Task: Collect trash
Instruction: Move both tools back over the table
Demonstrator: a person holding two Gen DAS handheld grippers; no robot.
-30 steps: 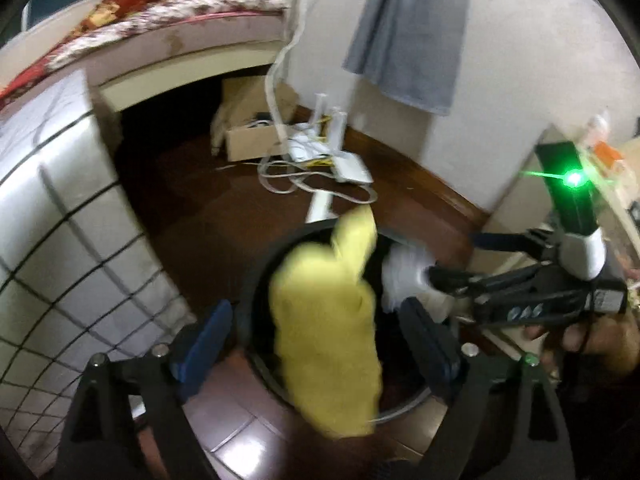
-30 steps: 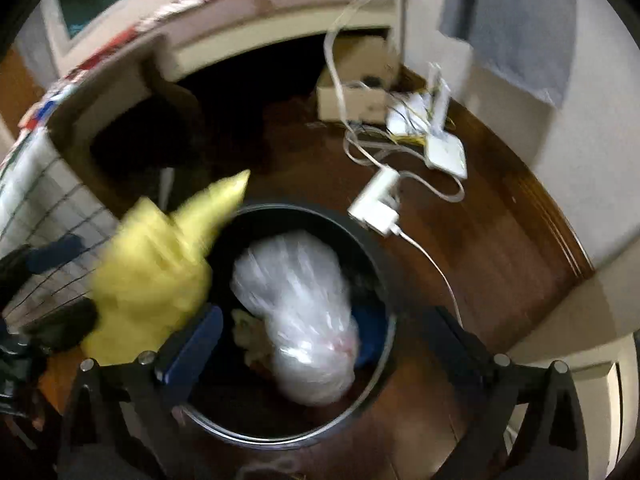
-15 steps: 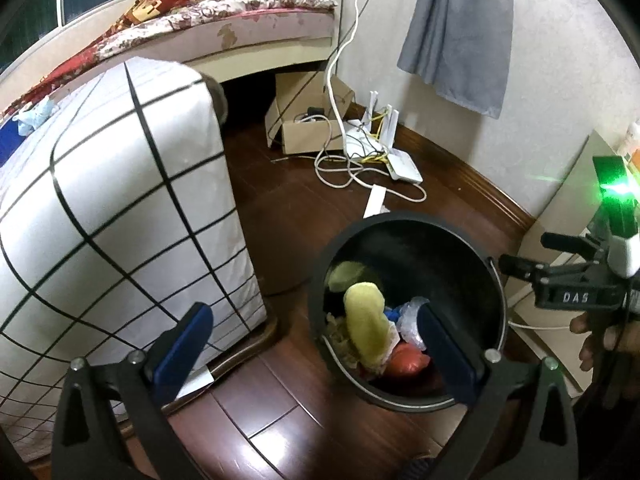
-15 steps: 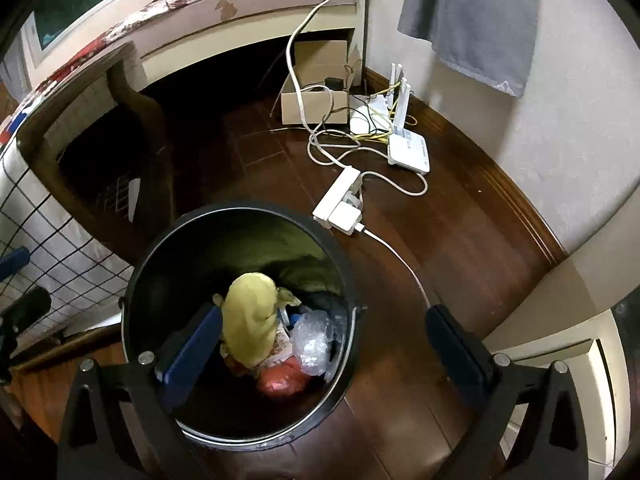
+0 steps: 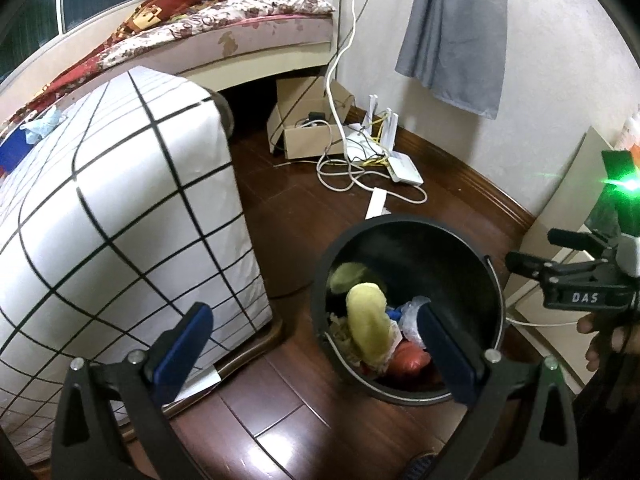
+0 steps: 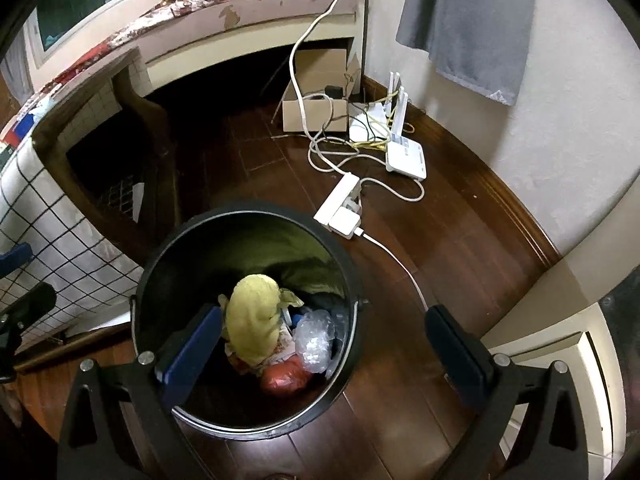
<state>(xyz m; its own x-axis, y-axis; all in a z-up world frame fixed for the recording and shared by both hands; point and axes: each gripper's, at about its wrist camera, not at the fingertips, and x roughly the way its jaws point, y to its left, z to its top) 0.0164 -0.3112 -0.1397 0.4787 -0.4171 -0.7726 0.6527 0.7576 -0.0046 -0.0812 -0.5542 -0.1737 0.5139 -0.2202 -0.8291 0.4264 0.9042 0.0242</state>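
Observation:
A black round bin [image 5: 496,280] [image 6: 348,268] stands on the dark wood floor. Inside lie a yellow crumpled piece [image 5: 366,324] [image 6: 252,320], a clear plastic bag [image 6: 314,338] and a red item [image 6: 286,376]. My left gripper [image 5: 316,352] is open and empty, above the bin's left side. My right gripper [image 6: 320,356] is open and empty, above the bin's right rim. In the left wrist view the right gripper's body [image 5: 572,276] shows at the right edge, held by a hand.
A chair draped in white checked fabric [image 5: 120,216] stands left of the bin. A power strip [image 6: 340,208], cables, white routers [image 6: 404,156] and a cardboard box [image 5: 308,132] lie on the floor by the wall. A bed [image 5: 240,36] is behind; a grey cloth [image 5: 452,28] hangs.
The yellow piece and the clear bag have dropped from over the bin to its bottom. Both grippers have risen and pulled back from the bin.

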